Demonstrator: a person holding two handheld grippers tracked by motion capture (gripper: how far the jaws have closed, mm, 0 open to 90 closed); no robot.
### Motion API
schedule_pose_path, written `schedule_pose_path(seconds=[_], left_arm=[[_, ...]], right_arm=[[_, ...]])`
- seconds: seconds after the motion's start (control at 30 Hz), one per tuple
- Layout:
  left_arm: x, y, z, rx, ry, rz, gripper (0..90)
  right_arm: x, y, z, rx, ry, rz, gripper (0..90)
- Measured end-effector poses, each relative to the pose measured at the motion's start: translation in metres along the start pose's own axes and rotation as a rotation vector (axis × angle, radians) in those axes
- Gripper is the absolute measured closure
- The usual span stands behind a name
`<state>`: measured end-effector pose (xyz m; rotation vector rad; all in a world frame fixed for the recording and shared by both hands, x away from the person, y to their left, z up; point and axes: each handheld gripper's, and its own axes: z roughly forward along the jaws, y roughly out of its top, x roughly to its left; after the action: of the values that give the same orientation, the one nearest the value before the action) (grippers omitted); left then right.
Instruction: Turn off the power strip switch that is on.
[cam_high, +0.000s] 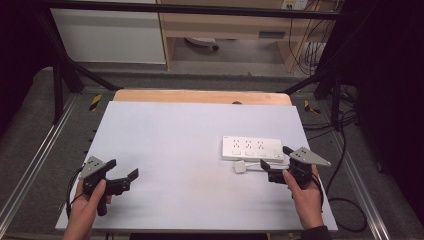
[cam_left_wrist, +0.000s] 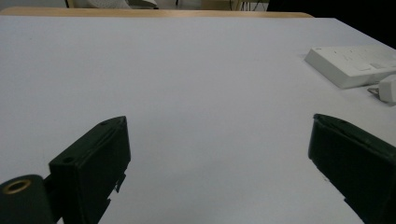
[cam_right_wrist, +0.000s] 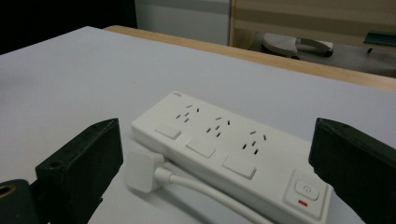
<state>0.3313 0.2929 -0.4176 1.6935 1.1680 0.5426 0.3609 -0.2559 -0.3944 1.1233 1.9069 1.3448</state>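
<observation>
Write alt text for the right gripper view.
A white power strip with three socket groups lies on a white table, framed between the right gripper's open black jaws. A white plug with its cable lies beside the strip's near edge.

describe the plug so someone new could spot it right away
On the white table, look right to the white power strip. Beside its near edge, ahead of the right gripper, lies the plug: a small white block on a cord, without sockets.
</observation>
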Motion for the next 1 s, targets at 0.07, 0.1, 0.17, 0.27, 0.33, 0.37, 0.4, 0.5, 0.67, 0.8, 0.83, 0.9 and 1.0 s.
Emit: schedule_pose_path(seconds=[0.07,0.1,0.17,0.27,0.33,0.37,0.4,0.5,0.67,0.8,0.83,0.9,1.0], left_arm=[[0.001,0.000,-0.001,0.005,0.000,0.006,5.7],[0.001,-0.001,-0.001,0.001,0.003,0.001,5.7],[0.001,-0.001,-0.001,-0.002,0.004,-0.001,5.7],[0.001,0.000,-0.001,0.000,0.006,0.002,5.7],[0.000,0.000,0.000,0.000,0.001,-0.001,5.7],[0.000,0.000,0.000,-0.002,0.001,0.000,5.7],[0.000,0.000,0.000,0.000,-0.001,0.002,5.7],[-0.001,-0.001,0.001,0.007,-0.005,0.006,5.7],[0.000,-0.002,0.001,0.008,-0.006,-0.002,5.7],[-0.001,-0.001,0.001,0.009,-0.007,0.003,5.7],[-0.001,-0.001,0.002,0.010,-0.011,0.002,5.7],[-0.002,0.000,0.002,0.011,-0.018,-0.004,5.7],[-0.003,-0.001,0.003,0.019,-0.027,0.000,5.7]], right_arm=[[-0.003,0.007,0.005,-0.010,-0.007,-0.001,3.4],[-0.005,0.010,0.008,-0.014,-0.013,-0.005,3.3],[-0.007,0.014,0.012,-0.020,-0.021,-0.002,3.2],[-0.008,0.015,0.017,-0.030,-0.032,0.010,3.4],[-0.009,0.017,0.022,-0.026,-0.036,0.008,3.4],[-0.009,0.019,0.026,-0.023,-0.042,0.001,3.3],[-0.009,0.019,0.026,-0.023,-0.042,0.001,3.3],[-0.009,0.023,0.032,-0.026,-0.050,0.005,3.3],[-0.010,0.025,0.045,-0.004,-0.053,0.008,2.9],[-0.009,0.027,0.053,0.002,-0.054,0.003,2.9],[-0.009,0.027,0.053,0.002,-0.054,0.003,2.9],[-0.010,0.027,0.057,0.006,-0.057,0.005,3.0],[-0.009,0.025,0.062,0.017,-0.048,0.012,3.4]])
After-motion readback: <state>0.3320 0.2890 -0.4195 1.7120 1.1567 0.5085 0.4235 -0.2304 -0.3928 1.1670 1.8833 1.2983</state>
